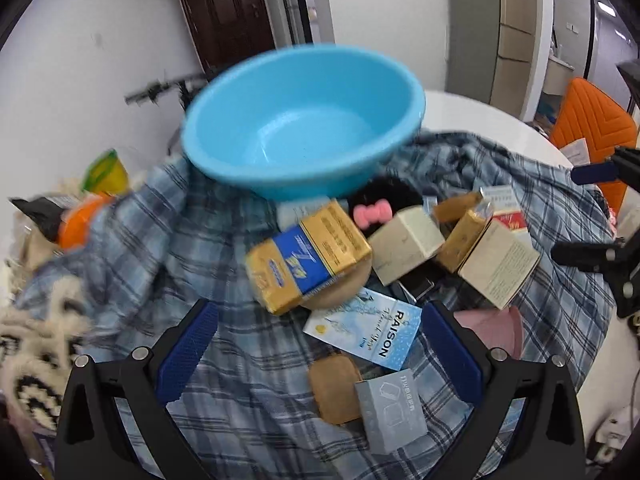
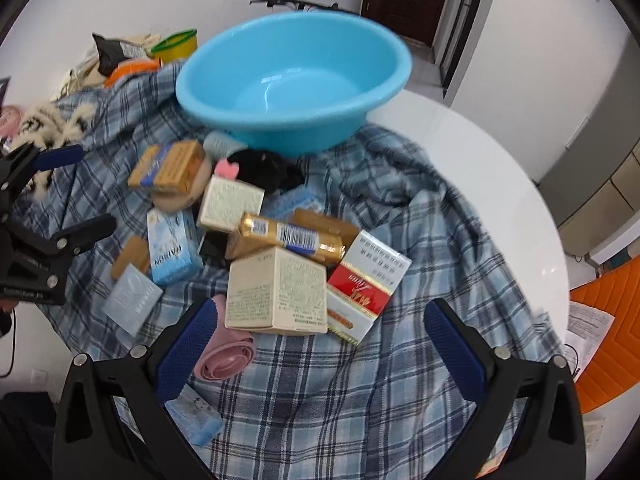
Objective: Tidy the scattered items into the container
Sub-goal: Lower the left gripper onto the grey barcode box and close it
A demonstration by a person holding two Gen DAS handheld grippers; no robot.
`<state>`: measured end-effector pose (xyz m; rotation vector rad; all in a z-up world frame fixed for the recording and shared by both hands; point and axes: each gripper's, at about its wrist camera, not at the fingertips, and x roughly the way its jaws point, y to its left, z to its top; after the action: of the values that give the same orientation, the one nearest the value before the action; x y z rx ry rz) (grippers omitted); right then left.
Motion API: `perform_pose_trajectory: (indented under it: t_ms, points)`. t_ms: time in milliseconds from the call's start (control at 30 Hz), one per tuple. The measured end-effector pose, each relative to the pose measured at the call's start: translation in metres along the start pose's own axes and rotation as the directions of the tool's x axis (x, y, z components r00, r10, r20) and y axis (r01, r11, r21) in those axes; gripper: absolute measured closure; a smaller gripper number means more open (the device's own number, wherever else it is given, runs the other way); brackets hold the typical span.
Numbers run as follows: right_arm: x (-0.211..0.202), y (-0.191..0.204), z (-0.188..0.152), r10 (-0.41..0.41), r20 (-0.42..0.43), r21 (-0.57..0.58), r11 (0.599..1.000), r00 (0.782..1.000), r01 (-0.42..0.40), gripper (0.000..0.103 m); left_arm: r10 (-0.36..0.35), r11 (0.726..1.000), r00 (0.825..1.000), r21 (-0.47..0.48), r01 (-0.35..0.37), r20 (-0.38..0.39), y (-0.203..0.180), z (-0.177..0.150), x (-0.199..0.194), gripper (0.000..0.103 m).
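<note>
Both wide open, empty: left hand-held gripper (image 1: pixel 316 354) and right hand-held gripper (image 2: pixel 320 354). Before the empty blue basin (image 2: pixel 294 80), scattered boxes (image 2: pixel 276 288) heaped on plaid cloth (image 2: pixel 360 380) over white surface (image 2: pixel 500 168).

Your round white table (image 2: pixel 500 200) carries a blue plaid cloth (image 2: pixel 360 380), and the empty blue plastic basin (image 2: pixel 292 76) sits on the cloth at the far side. Just before the basin lies a black fuzzy hair tie with a pink bow (image 2: pixel 264 168). Nearer you, small boxes lie heaped on the cloth: the gold-and-blue carton (image 1: pixel 308 256) to the left, the pale-blue RAISON box (image 1: pixel 364 328) before it, the cream printed box (image 2: pixel 276 290) centre, and the red-and-white pack (image 2: pixel 364 288) touching its right side. A pink folded strap (image 2: pixel 224 356) lies nearest you.
</note>
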<state>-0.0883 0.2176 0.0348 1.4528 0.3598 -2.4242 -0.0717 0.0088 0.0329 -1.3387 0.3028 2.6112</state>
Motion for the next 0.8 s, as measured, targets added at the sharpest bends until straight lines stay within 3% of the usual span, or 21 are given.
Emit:
perform_pose_trajectory:
  t_ms: [267, 400, 567, 800]
  points:
    - [0.032, -0.001, -0.005, 0.038, -0.053, 0.015, 0.999, 0.998, -0.037, 0.000, 0.001, 0.997, 0.999, -0.078, -0.004, -0.032, 0.016, 0.015, 0.046, 0.000]
    - [0.038, -0.004, -0.006, 0.028, -0.060, 0.009, 1.000, 0.998, -0.027, 0.000, 0.007, 0.999, 1.000, -0.047, -0.008, -0.013, 0.016, 0.021, 0.050, 0.000]
    - [0.045, -0.005, -0.006, 0.043, -0.073, 0.027, 0.999, 0.996, -0.042, 0.000, -0.028, 1.000, 0.999, -0.013, 0.027, -0.030, 0.014, 0.023, 0.057, 0.000]
    - [0.041, -0.004, -0.007, 0.053, -0.069, 0.025, 0.998, 0.996, -0.051, 0.000, -0.141, 0.989, 0.988, 0.034, 0.143, -0.066, -0.007, 0.005, 0.043, 0.000]
